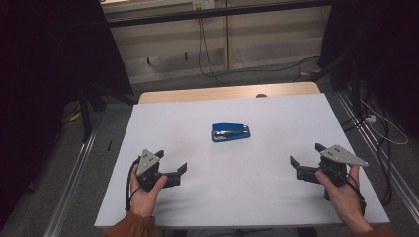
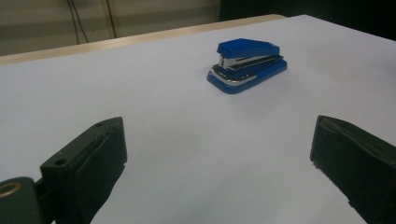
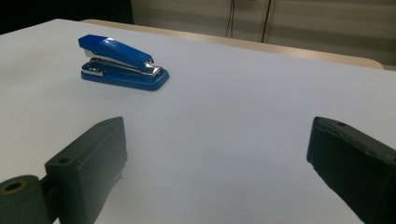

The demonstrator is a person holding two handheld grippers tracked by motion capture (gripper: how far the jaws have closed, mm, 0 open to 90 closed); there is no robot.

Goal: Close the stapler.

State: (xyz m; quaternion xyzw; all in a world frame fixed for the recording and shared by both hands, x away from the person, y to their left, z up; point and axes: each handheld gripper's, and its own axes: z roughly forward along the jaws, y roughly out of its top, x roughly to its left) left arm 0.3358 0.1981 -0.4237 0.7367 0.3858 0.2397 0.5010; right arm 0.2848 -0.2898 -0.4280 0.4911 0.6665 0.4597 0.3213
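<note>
— Surface: white counter [image 1: 237,197], wooden edge at the far side, dark curtains and trailing cables beyond. Contents?

— One blue stapler [image 1: 230,132], near the middle, resting flat on its base, long axis across the counter.

— Tools?

— Left tool [image 1: 172,163] and right tool [image 1: 303,157], both low at the near edge, jaws apart, holding nothing. Stapler lies ahead and inward of each, well apart from both; left looks slightly nearer.

— Obstructions?

— None between either tool and the stapler.
</note>
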